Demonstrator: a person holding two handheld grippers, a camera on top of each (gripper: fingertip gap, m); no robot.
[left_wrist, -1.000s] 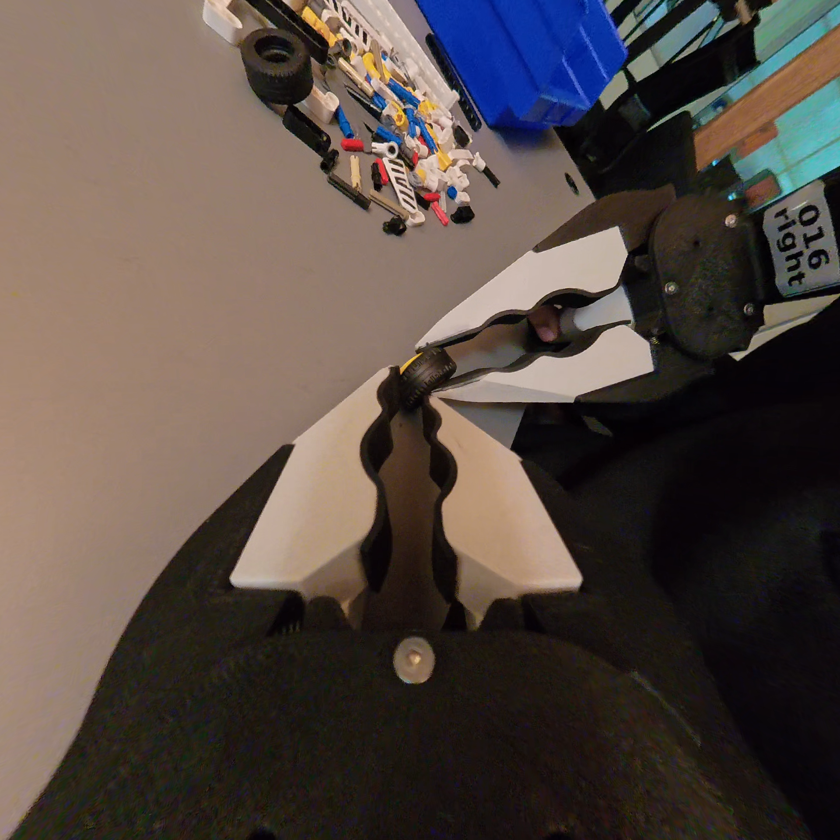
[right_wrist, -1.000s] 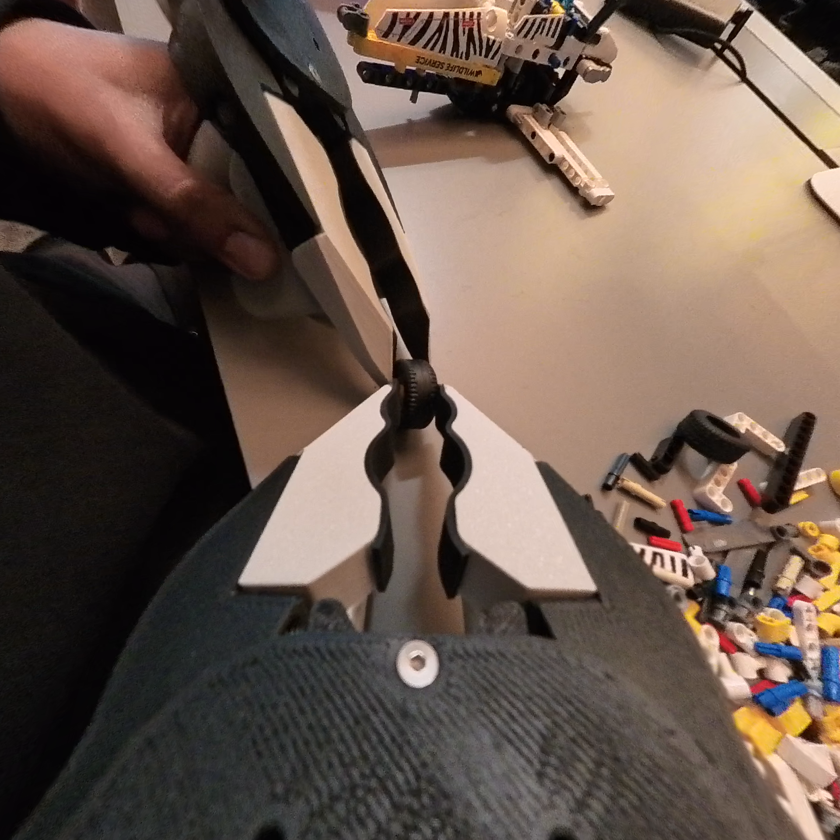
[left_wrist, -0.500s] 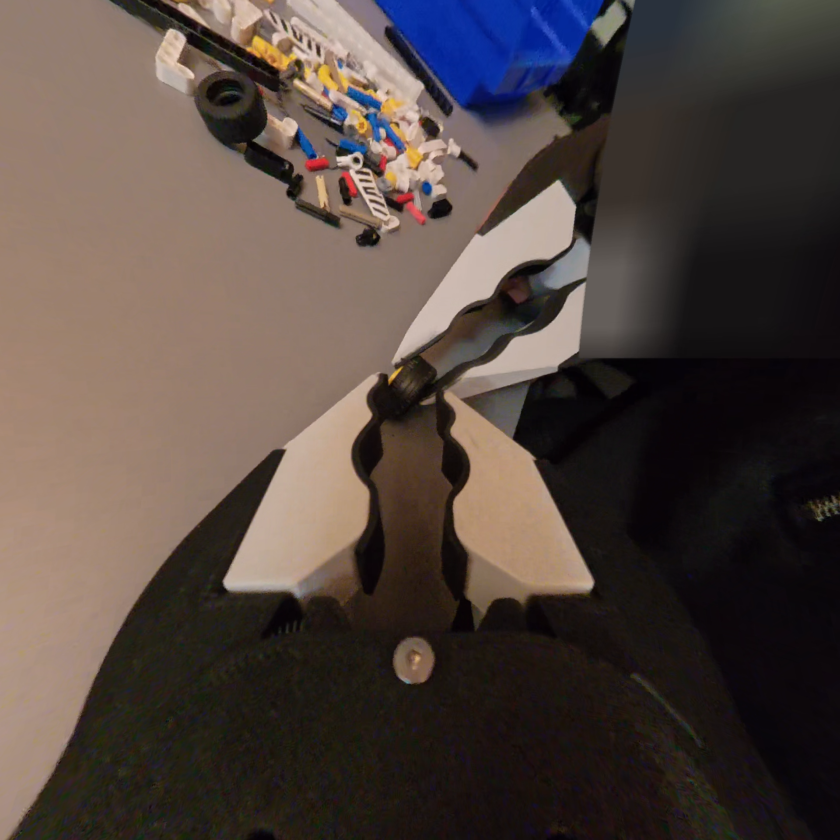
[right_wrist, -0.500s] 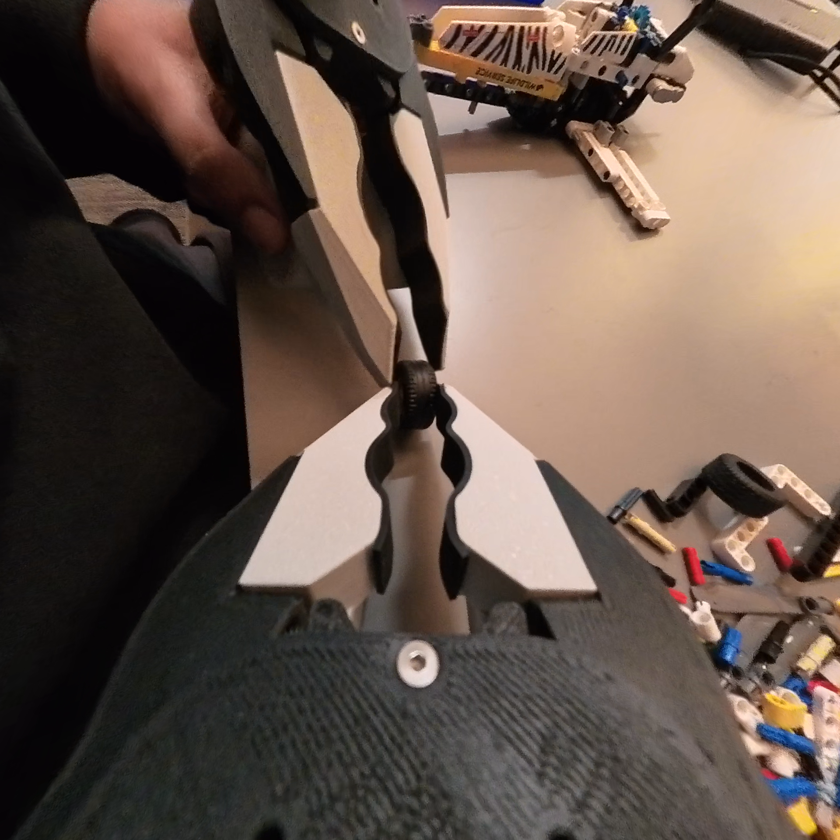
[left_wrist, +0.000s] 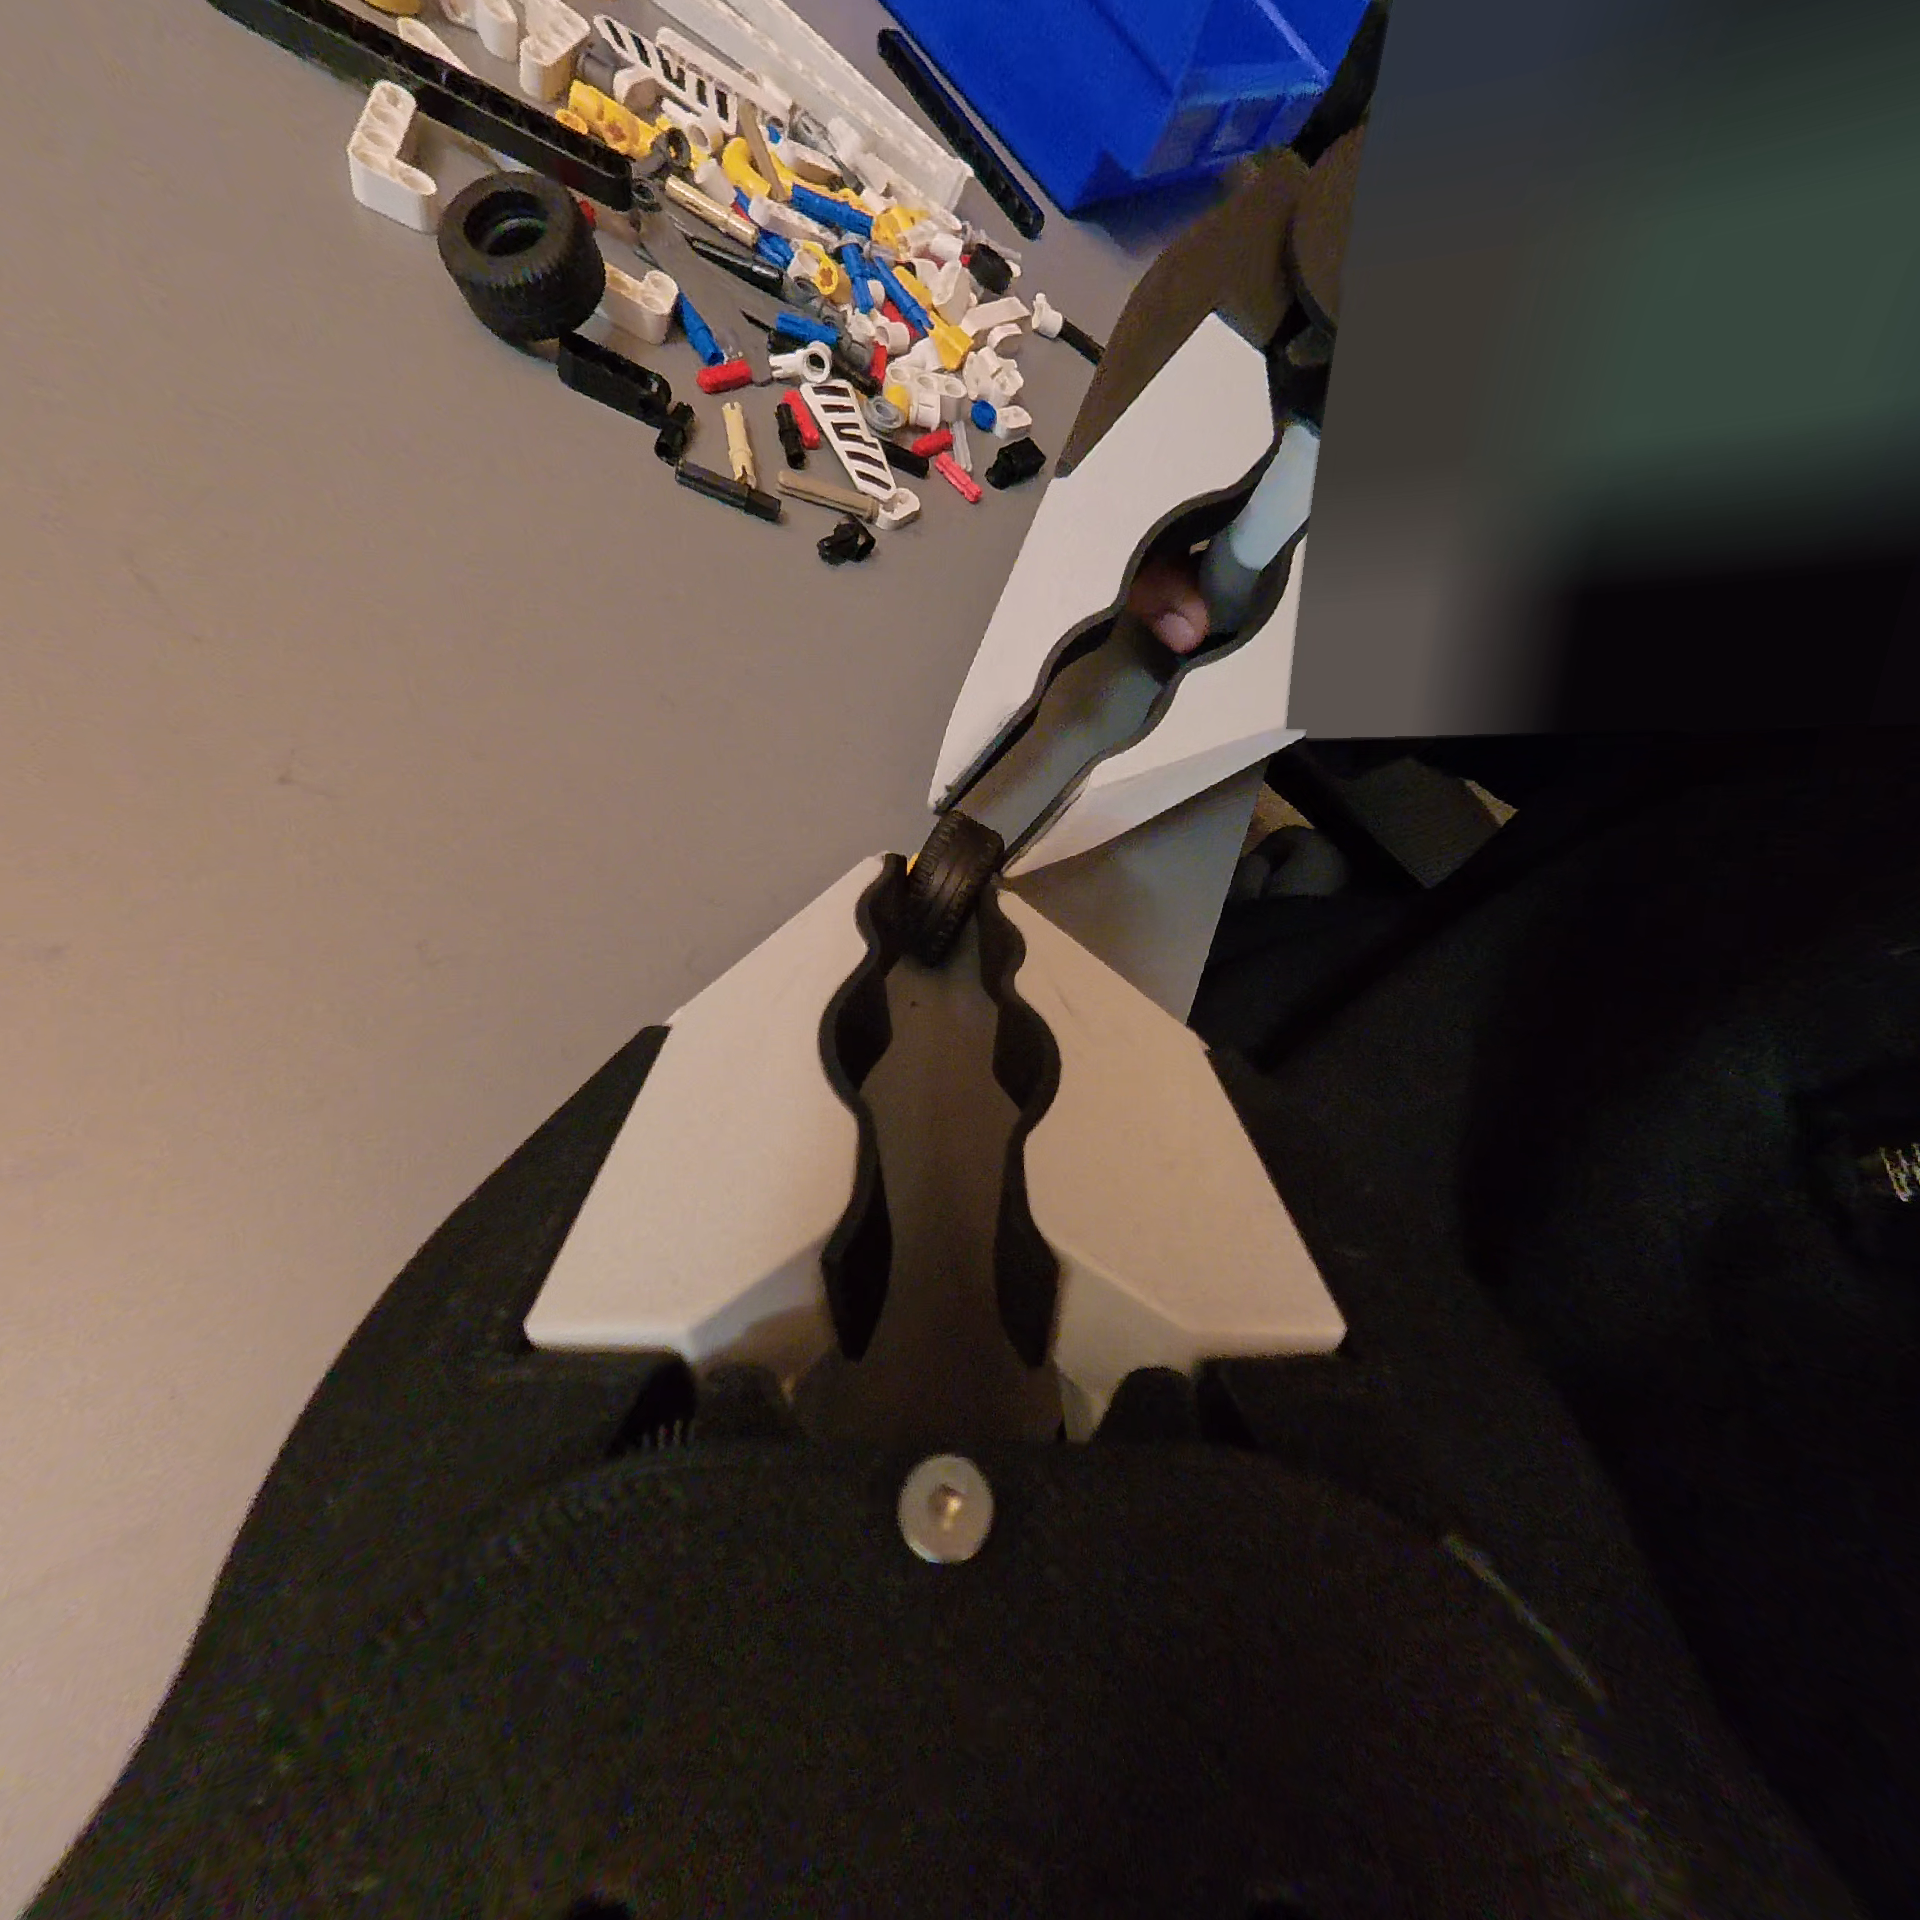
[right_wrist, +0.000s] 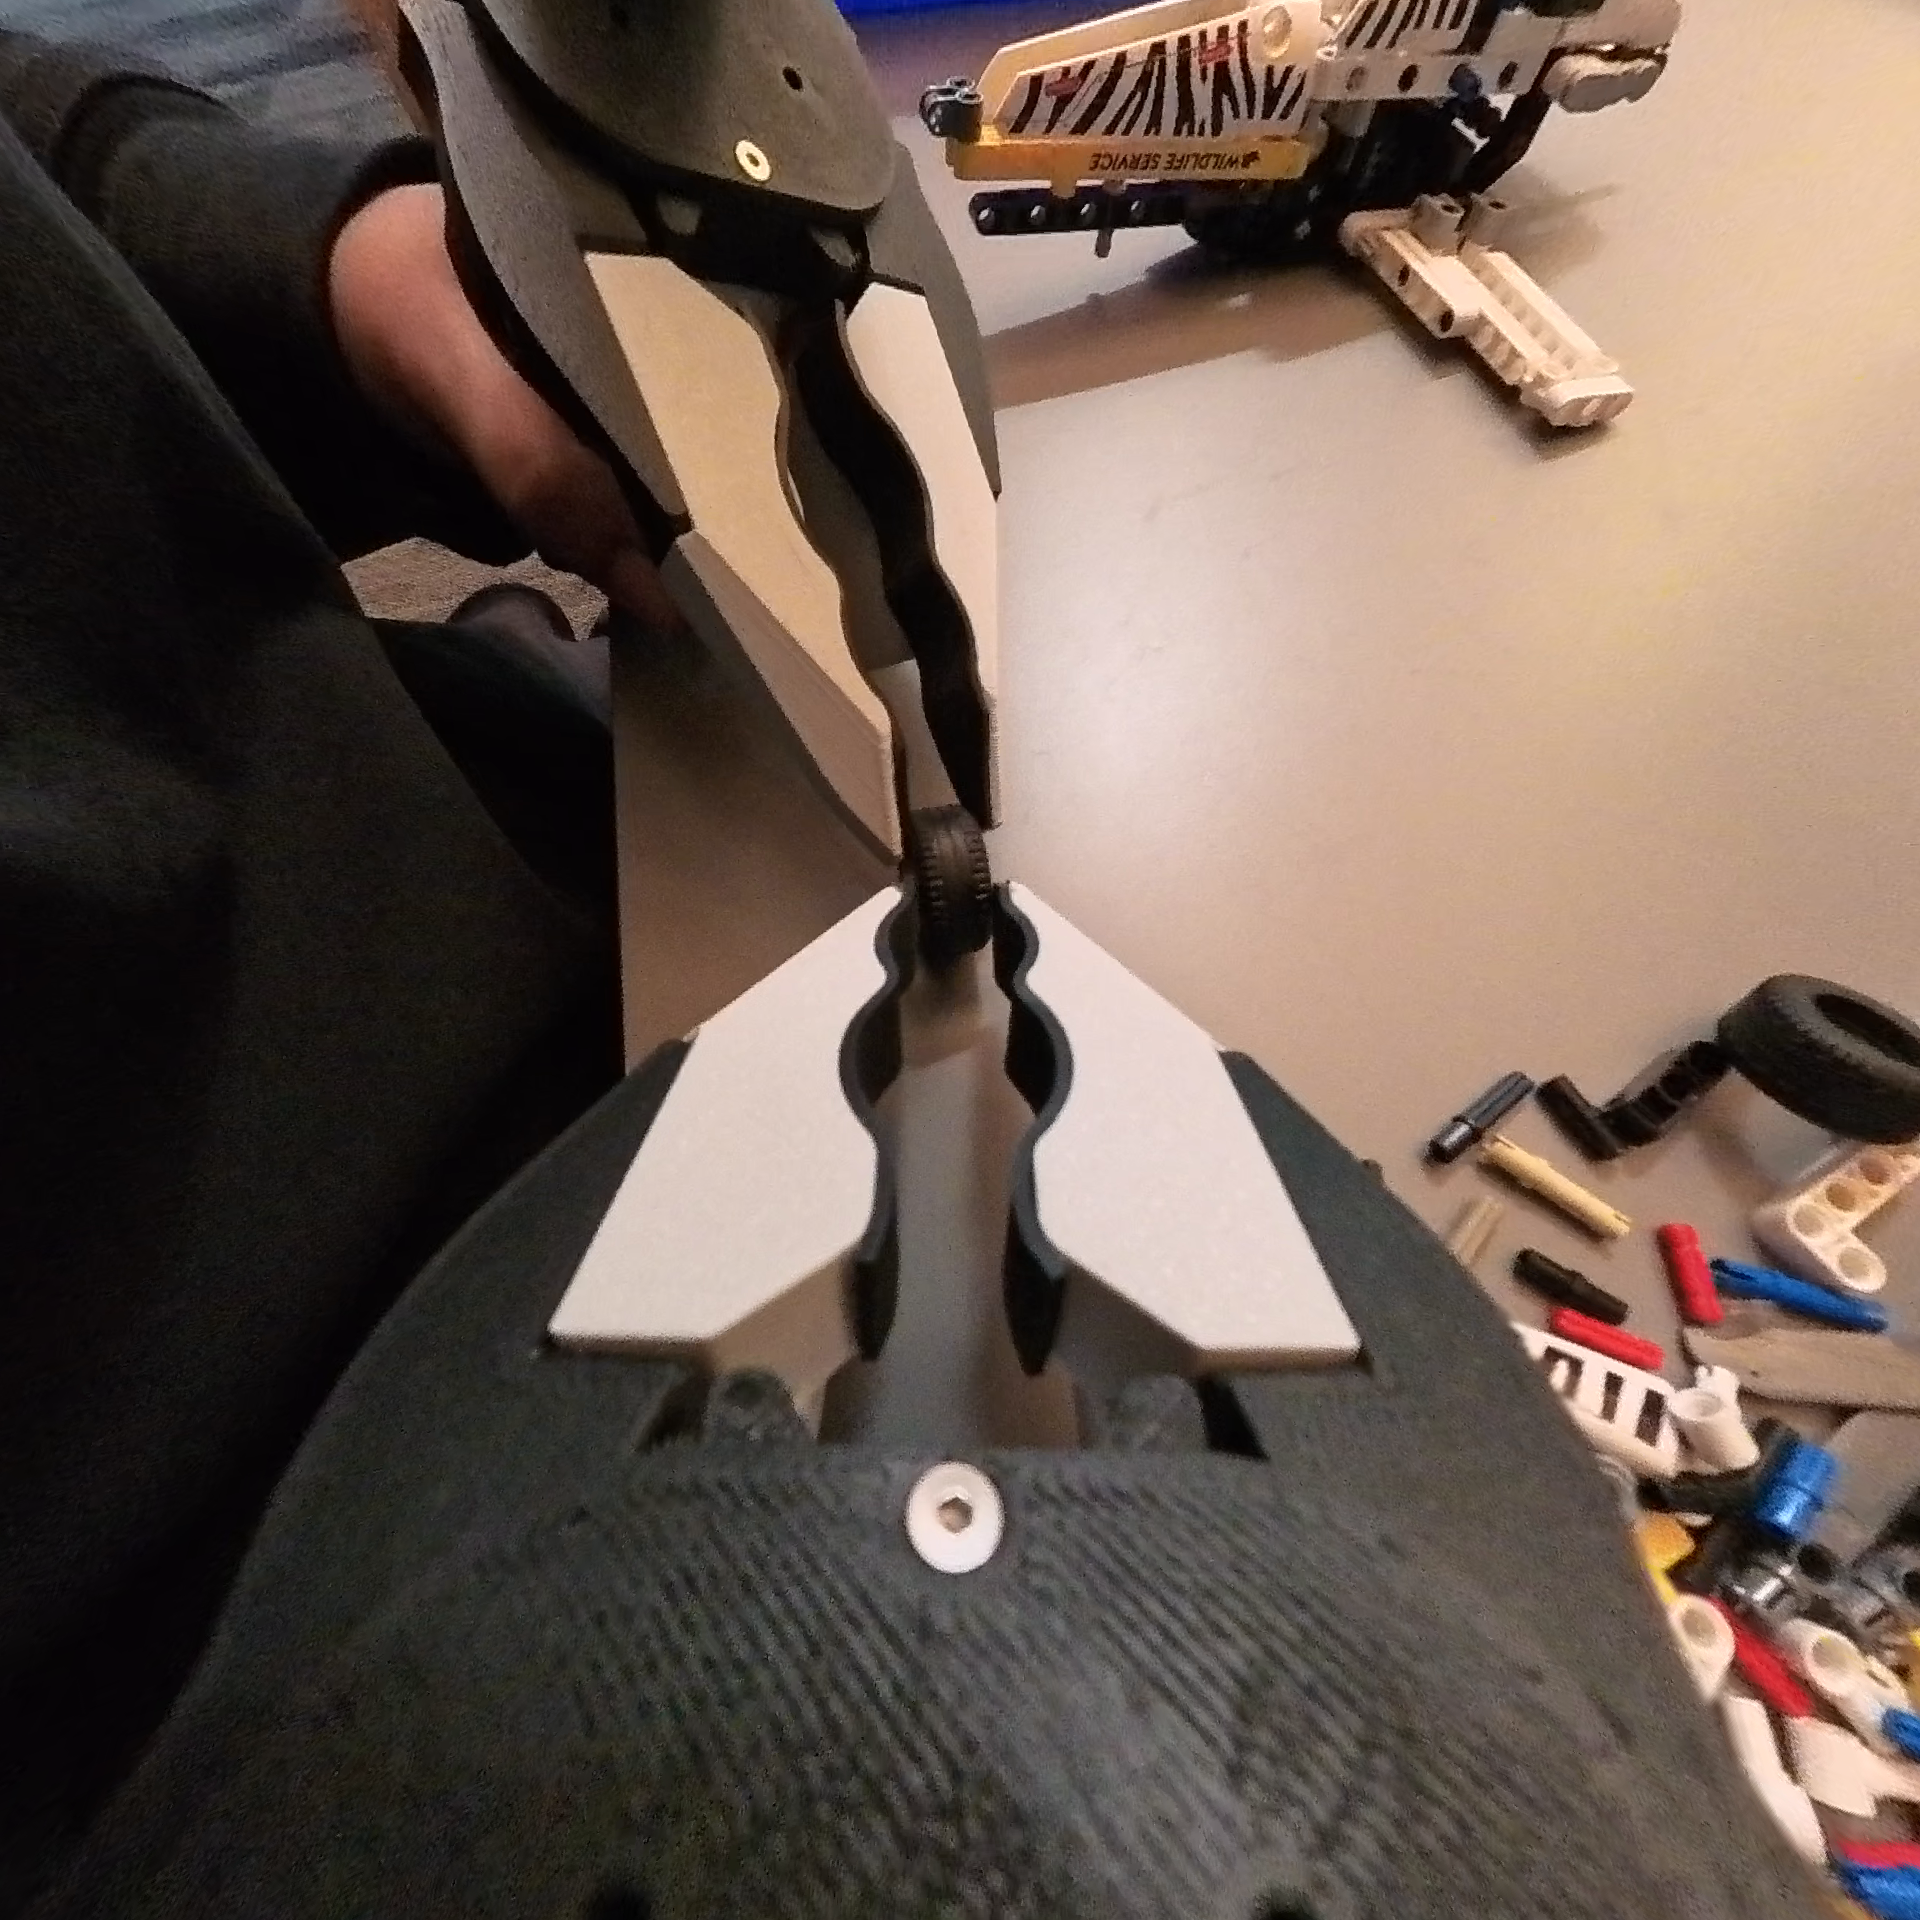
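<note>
A small black wheel with a yellow hub (left_wrist: 951, 883) is held in the air over the table's near edge, gripped from two sides. My left gripper (left_wrist: 943, 878) is shut on it, its pads against the wheel's side faces. My right gripper (left_wrist: 982, 826) meets it from the upper right and grips the wheel's far part. In the right wrist view the wheel (right_wrist: 951, 894) shows its tread, pinched between my right gripper's (right_wrist: 954, 891) pads. The left gripper (right_wrist: 940, 831) comes down on it from above, held by a hand (right_wrist: 499, 416).
A pile of small building parts (left_wrist: 831, 312) with a large black tyre (left_wrist: 520, 260) lies on the grey table (left_wrist: 312, 727). A blue bin (left_wrist: 1122, 83) stands behind the pile. A zebra-striped model vehicle (right_wrist: 1247, 125) stands farther off. Dark clothing (right_wrist: 208, 831) is close on the near side. Both grippers' tips are close together, under 4 cm apart. About 20 cm separates my left fingertips from the zebra-striped model vehicle (right_wrist: 1247, 125).
My left gripper's pads widened, then came together once more on the wheel. The two grippers have turned more end to end. My right gripper has kept its grip on the wheel.
</note>
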